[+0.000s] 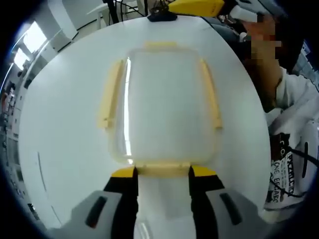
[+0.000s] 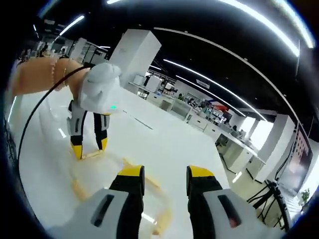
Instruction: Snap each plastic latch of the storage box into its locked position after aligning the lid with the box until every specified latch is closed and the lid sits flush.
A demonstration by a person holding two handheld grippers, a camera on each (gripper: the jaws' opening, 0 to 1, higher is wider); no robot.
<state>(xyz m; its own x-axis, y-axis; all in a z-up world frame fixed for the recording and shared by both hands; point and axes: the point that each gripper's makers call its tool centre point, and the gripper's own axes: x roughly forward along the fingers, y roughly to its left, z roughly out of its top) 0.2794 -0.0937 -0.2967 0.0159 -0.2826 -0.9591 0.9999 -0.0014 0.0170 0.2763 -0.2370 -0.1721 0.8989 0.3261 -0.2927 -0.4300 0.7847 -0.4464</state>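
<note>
Your left gripper (image 1: pixel 163 172) has its jaws apart, straddling the near end latch (image 1: pixel 162 169) of the storage box (image 1: pixel 163 109), whose long axis runs straight away from you on the white table (image 1: pixel 60 129). Your right gripper (image 2: pixel 163 174) hovers parted above the box, farther off. I count four yellow latches: two ends, two sides.

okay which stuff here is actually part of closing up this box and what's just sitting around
Part of the job:
storage box
its clear lid
yellow latches
left gripper
right gripper

Just around:
white table
black-and-yellow device at the table's far edge
office desks in the background
</note>
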